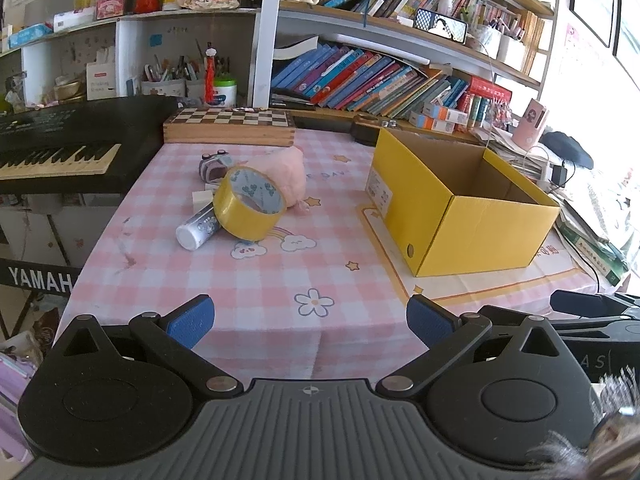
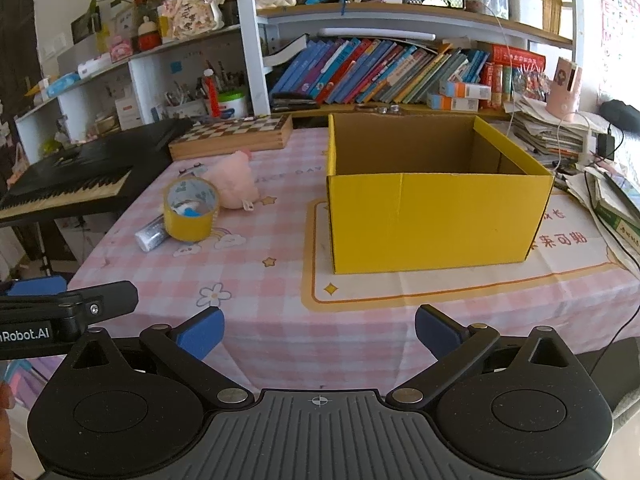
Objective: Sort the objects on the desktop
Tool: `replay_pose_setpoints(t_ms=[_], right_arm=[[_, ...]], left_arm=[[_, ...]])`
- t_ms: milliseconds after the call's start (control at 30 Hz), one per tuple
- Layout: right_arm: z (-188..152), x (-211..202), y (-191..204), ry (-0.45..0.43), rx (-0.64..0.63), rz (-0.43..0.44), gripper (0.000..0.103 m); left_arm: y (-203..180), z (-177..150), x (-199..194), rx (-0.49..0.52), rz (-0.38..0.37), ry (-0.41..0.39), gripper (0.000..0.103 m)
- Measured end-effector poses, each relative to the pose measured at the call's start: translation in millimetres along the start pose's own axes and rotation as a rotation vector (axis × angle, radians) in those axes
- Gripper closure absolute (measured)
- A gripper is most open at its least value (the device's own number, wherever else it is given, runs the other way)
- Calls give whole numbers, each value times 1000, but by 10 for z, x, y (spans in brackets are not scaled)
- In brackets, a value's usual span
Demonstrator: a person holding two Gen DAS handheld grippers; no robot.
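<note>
A yellow tape roll [image 1: 248,204] leans on a silver tube [image 1: 198,228] on the pink checked tablecloth [image 1: 224,280]. A pink plush toy [image 1: 290,170], a small white eraser [image 1: 201,198] and a small patterned item [image 1: 214,166] lie right behind it. An open, empty yellow cardboard box [image 1: 460,208] stands to the right. My left gripper [image 1: 310,326] is open and empty near the table's front edge. My right gripper [image 2: 320,332] is open and empty in front of the box [image 2: 432,216]. The right wrist view also shows the tape [image 2: 191,210], tube [image 2: 150,236] and plush [image 2: 234,182].
A wooden chessboard box [image 1: 230,126] lies at the table's back. A black Yamaha keyboard [image 1: 60,152] stands left of the table. Bookshelves [image 1: 380,76] line the back. Stacked papers and cables [image 2: 568,136] crowd the right side. A printed mat [image 2: 440,284] lies under the box.
</note>
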State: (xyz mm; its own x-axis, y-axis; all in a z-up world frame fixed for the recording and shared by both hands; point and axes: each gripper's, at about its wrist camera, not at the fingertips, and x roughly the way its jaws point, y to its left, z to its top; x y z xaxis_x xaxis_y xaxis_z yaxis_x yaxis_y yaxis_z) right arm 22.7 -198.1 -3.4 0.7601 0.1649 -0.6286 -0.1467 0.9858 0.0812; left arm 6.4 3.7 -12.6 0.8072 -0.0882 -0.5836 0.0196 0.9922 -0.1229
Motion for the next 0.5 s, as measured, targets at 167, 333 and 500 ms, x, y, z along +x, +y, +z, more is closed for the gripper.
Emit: replay_pose_setpoints(t_ms=[167,333,500], right_arm=[[14,39,52,9,-11,8,7],[30,66,134,13,-41,25,11],[34,101,194,20,-61,40,17]], left_arm=[[77,7,3,-13,7,-2,0],[145,12,21,-30,12,6,0],[198,-1,36,-42,10,15,0]])
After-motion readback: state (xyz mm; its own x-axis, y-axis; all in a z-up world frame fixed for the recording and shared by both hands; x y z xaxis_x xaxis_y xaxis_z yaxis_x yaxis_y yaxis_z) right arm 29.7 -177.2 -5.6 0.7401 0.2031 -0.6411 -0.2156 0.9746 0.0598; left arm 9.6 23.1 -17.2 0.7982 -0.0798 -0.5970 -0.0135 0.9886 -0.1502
